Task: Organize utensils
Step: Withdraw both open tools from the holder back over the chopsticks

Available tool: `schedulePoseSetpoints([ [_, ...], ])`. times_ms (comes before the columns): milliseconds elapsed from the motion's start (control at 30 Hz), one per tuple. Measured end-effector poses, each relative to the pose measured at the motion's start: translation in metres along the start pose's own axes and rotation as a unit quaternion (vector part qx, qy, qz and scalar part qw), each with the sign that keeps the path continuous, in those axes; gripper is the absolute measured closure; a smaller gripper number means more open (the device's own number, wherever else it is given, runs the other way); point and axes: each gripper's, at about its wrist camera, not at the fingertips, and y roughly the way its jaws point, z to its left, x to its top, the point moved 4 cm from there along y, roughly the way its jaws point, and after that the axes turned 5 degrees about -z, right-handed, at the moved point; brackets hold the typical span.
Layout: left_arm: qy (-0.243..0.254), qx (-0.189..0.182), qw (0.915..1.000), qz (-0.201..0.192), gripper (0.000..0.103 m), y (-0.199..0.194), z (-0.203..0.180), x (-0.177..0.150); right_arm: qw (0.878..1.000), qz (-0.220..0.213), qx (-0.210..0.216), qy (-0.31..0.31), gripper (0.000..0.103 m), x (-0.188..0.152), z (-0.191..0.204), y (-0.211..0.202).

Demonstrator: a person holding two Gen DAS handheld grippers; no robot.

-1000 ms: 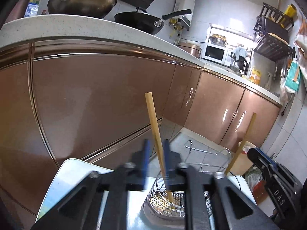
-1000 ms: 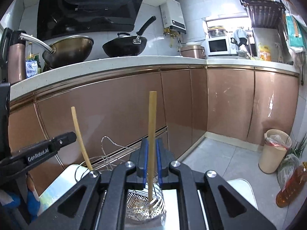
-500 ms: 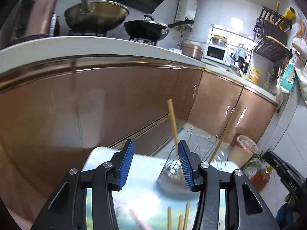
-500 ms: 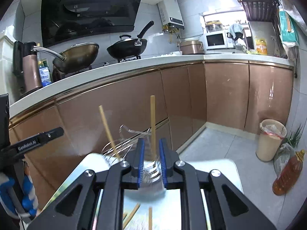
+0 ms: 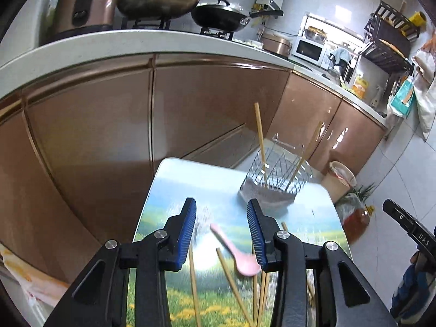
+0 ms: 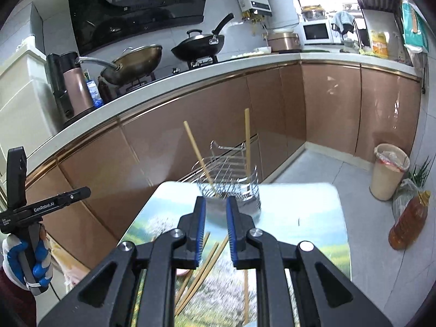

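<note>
We hover both grippers over the small table, with loose chopsticks below and two already standing in the wire holder.

Going left to right, we see the bronze cabinet doors (image 5: 90,136) close along the table (image 5: 174,179), then the left gripper (image 5: 222,231) with its jaws closing and nothing between the pads; a pink spoon (image 5: 239,256) lies flat under it, handle aimed away to the upper left. Around it the loose chopsticks (image 5: 194,286) are thin pale sticks, their long axes running mostly away from us. At the far right corner the wire holder (image 5: 275,179) keeps two chopsticks upright, leaning apart. Our right gripper (image 6: 214,231) shows a narrow gap, pinching nothing. A bin (image 6: 389,171) and an oil bottle (image 6: 408,220) stand on the floor, right.
</note>
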Motion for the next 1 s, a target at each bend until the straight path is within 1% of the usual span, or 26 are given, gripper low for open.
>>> schedulePoseSetpoints([
  [67, -0.004, 0.001, 1.0, 0.008, 0.065, -0.006, 0.007, -0.007, 1.0, 0.013, 0.001, 0.004, 0.088, -0.006, 0.002, -0.001],
  [167, -0.011, 0.001, 0.9997, 0.023, 0.065, -0.004, 0.015, -0.017, 0.999, 0.034, 0.001, 0.016, 0.088, -0.018, 0.003, 0.005],
  [333, -0.026, 0.004, 0.9982, 0.053, 0.065, 0.01, 0.029, -0.041, 0.997, 0.076, 0.0, 0.027, 0.088, -0.046, 0.002, 0.027],
  [500, -0.036, 0.002, 0.997, 0.068, 0.065, 0.024, 0.037, -0.054, 0.994, 0.107, -0.001, 0.036, 0.088, -0.068, -0.004, 0.048],
  [667, -0.04, -0.003, 0.9955, 0.086, 0.065, 0.042, 0.04, -0.066, 0.988, 0.148, 0.004, 0.045, 0.088, -0.089, -0.007, 0.079],
  [733, -0.04, -0.003, 0.994, 0.101, 0.065, 0.052, 0.04, -0.076, 0.985, 0.167, 0.006, 0.049, 0.088, -0.098, -0.008, 0.094],
  [867, -0.041, -0.008, 0.9904, 0.132, 0.065, 0.073, 0.039, -0.094, 0.98, 0.191, 0.008, 0.053, 0.088, -0.11, -0.009, 0.116],
  [1000, -0.035, -0.015, 0.9875, 0.153, 0.065, 0.086, 0.034, -0.106, 0.975, 0.215, 0.014, 0.052, 0.088, -0.12, -0.01, 0.137],
])
